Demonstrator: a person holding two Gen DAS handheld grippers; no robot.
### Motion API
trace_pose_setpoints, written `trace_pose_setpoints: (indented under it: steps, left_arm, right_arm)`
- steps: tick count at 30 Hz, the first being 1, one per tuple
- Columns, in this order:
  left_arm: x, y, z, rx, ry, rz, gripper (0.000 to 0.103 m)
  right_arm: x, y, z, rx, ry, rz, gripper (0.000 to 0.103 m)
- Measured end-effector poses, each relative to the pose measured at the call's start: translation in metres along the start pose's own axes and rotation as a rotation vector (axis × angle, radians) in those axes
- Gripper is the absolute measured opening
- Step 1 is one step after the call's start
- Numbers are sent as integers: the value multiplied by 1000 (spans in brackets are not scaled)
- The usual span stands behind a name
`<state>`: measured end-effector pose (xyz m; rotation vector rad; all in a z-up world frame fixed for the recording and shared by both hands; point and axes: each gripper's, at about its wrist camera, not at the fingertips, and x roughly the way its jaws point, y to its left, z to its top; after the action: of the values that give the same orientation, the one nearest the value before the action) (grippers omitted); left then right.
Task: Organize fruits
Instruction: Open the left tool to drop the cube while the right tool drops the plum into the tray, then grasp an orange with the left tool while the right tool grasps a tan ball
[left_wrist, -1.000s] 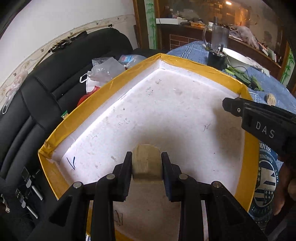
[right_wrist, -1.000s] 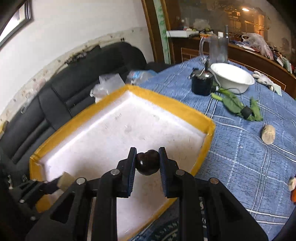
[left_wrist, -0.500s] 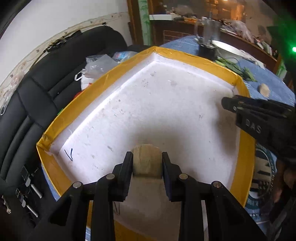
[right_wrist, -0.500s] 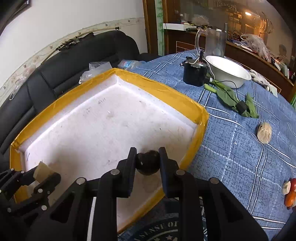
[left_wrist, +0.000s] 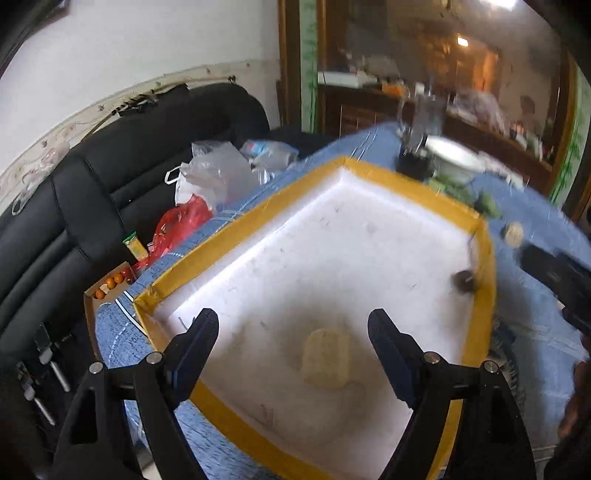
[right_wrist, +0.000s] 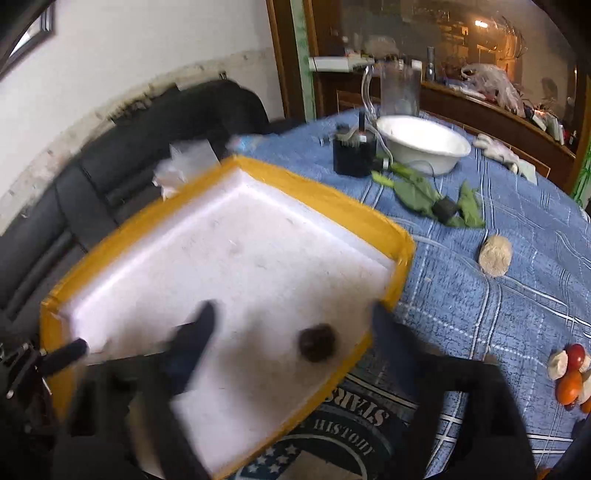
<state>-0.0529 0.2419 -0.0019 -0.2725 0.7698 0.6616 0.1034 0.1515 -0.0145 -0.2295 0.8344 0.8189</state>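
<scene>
- The pale fruit piece (left_wrist: 325, 358) lies flat on the white floor of the foam tray (left_wrist: 236, 236), near its front edge, below and between the spread fingers of the left tool (left_wrist: 291, 343). That tool is released and grasps nothing.
- The dark round fruit (right_wrist: 317, 342) sits in the same tray close to its right yellow rim, beneath the right tool (right_wrist: 291, 332), whose jaws are also spread wide and empty, though blurred.
- By my guess the pale piece is light and fairly firm, with a flat cut face; taking it across its narrow sides would suit best. The dark one looks small, smooth and liable to roll, so pinch it across its middle, gently.
- A second ago each tool was clenched on its fruit above the tray; now both have let go and the fruits rest on the foam.
- More fruit waits on the counter (right_wrist: 498, 295): a pale piece (right_wrist: 495, 255) well apart from the tray, and a small red and orange cluster (right_wrist: 570, 373) at the right edge.
</scene>
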Motion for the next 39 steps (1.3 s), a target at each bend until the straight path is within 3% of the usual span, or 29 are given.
trace_pose_setpoints:
  steps: [5,10,12,15,19,22,27,31,35,36,39]
  left_arm:
    - [-16,-45,-8,86,-49,-131,83]
    - [-19,-108,-23,210,-23,-241,83]
    - [-15,-134,-26,254,4,-273,83]
    - [-12,-169,-29,310,23,-327,83]
    - [-7,-222,-35,424,36,-379,83]
    - [-5,-255,-39,474,77,-421,82]
    - [-23,-293,-65,531,105,-533,82]
    - [-29,-316,-75,565,65,-577,81]
    - [-36,-338,-79,608,34,-602,67]
    - [-39,-339,-81,617,31,-605,66]
    - [-44,-338,-87,631,40,-625,65]
  right_arm:
    - [-52,-22,-13,53,-89,-48,94]
    - [-120,-75,-56,162,-158,-143,94]
    - [-138,-104,-86,213,-128,-210,93]
    - [-150,-142,-131,288,-50,-307,82]
    - [-151,-179,-165,365,29,-353,68]
    - [-163,-194,-174,392,1,-355,68]
    - [-181,-246,-185,474,4,-457,67]
    - [-177,-279,-182,482,31,-466,55]
    - [-155,-291,-172,441,68,-445,50]
    - [-153,-291,-170,414,63,-461,47]
    - [-151,-294,-168,404,62,-451,22]
